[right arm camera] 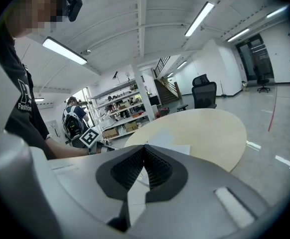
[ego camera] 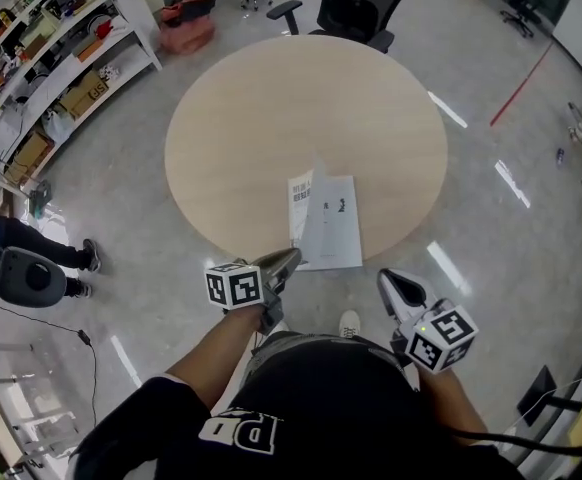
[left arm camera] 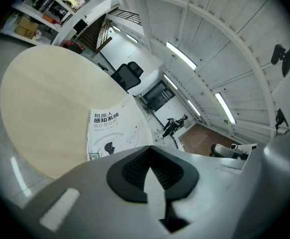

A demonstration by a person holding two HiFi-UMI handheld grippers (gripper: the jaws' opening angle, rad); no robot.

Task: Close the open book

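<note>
The round table [ego camera: 271,118] carries the book [ego camera: 333,230] at its near edge, its long axis running away from the person and a white leaf tilted up. Only the left gripper view lets its cover be read, Chinese print beginning "机器人 感知系统". The left hand-held gripper [ego camera: 291,256] and right hand-held gripper [ego camera: 385,276] hover just short of the table, both clenched on nothing.
</note>
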